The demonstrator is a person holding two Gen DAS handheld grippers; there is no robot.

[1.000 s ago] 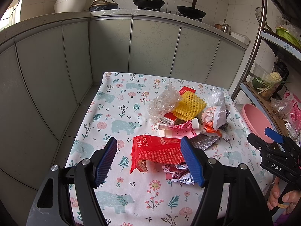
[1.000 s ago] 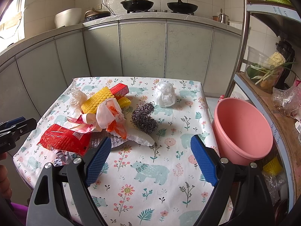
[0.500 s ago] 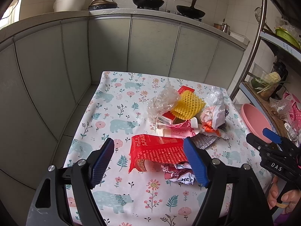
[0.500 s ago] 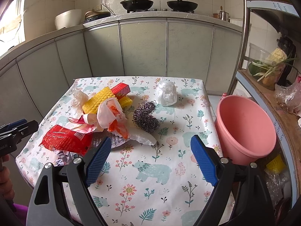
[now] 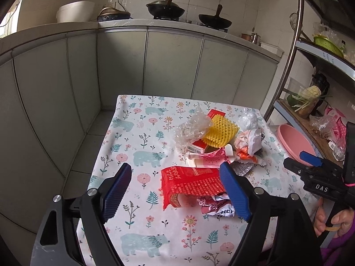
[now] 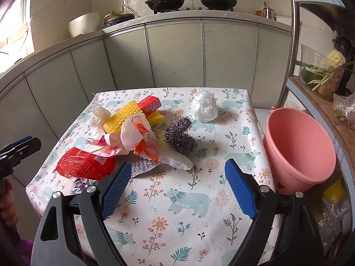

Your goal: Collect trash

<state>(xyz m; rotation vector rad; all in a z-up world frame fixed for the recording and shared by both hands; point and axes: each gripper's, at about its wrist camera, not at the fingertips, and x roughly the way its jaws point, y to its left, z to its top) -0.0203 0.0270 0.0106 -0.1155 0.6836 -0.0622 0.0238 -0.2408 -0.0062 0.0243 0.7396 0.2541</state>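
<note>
My left hand-held gripper (image 5: 175,190) has just been opening and stands wide, nothing pressed, above the red wrapper (image 5: 190,184) on the bench (image 5: 137,232). My right hand-held gripper (image 6: 175,188) gapes empty. Trash pile (image 6: 133,133) lies left of the pink bucket (image 6: 297,146).

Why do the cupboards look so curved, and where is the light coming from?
Both views use fisheye lenses, so the straight cabinet doors bow and the corners go black. In the right wrist view, daylight blows out the window at left. In the left wrist view, the floral tablecloth is evenly lit, with soft shadows and no blur.
</note>
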